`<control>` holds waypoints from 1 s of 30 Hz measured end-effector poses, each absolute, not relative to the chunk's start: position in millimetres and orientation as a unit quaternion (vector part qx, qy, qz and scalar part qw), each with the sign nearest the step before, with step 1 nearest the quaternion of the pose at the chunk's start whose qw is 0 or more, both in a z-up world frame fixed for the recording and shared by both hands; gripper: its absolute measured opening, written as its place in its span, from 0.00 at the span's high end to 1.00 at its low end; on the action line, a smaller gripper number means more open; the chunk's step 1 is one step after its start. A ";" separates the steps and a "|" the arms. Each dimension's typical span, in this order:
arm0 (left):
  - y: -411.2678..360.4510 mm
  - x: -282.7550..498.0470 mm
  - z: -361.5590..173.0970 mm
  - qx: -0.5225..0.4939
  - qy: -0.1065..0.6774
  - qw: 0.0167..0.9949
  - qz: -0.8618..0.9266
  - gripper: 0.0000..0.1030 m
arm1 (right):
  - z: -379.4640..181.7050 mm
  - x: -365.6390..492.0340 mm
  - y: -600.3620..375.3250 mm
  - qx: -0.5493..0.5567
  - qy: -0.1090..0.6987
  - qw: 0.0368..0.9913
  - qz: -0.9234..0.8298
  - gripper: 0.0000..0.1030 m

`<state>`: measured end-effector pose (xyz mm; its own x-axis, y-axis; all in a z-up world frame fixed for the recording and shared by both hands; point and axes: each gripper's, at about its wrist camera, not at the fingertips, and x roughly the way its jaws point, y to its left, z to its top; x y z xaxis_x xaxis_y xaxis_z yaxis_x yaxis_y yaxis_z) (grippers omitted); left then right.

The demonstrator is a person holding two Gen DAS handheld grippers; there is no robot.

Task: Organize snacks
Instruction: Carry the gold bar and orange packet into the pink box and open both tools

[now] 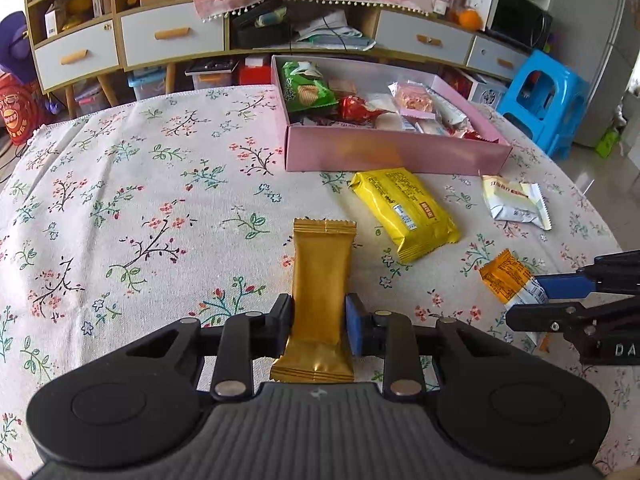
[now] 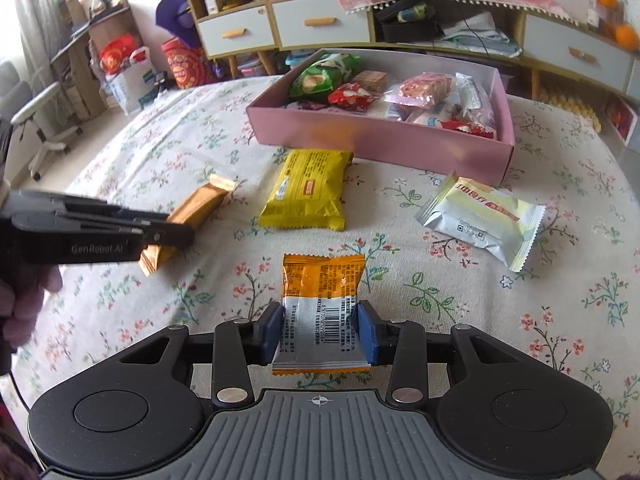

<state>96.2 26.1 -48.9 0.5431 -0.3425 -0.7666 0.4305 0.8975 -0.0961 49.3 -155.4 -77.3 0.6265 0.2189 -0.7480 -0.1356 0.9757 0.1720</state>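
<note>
My left gripper (image 1: 318, 320) is shut on a gold snack bar (image 1: 322, 280), low over the floral tablecloth; the bar also shows in the right wrist view (image 2: 192, 212) held by the left gripper (image 2: 176, 232). My right gripper (image 2: 320, 328) is shut on an orange and silver snack packet (image 2: 322, 296), which shows at the right of the left wrist view (image 1: 508, 280). A pink box (image 1: 392, 152) with several snacks stands at the far side, also in the right wrist view (image 2: 380, 136). A yellow packet (image 1: 404, 212) and a white packet (image 1: 512, 204) lie loose before the box.
The table (image 1: 120, 200) has a floral cloth and a rounded edge. Behind it stands a sideboard with drawers (image 1: 172, 36). A blue plastic stool (image 1: 544, 100) stands at the right. In the right wrist view a chair (image 2: 40, 120) and bags stand on the left floor.
</note>
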 end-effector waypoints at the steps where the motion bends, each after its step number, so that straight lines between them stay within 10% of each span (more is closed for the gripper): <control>1: 26.0 96.2 -48.1 0.050 0.424 0.877 -0.221 0.75 | -75.9 50.8 -157.5 0.060 0.422 0.899 0.097 0.63; 30: -17.8 162.9 2.5 -0.058 0.416 0.887 -0.191 0.75 | -28.0 146.9 -213.4 0.342 0.323 0.882 0.030 0.63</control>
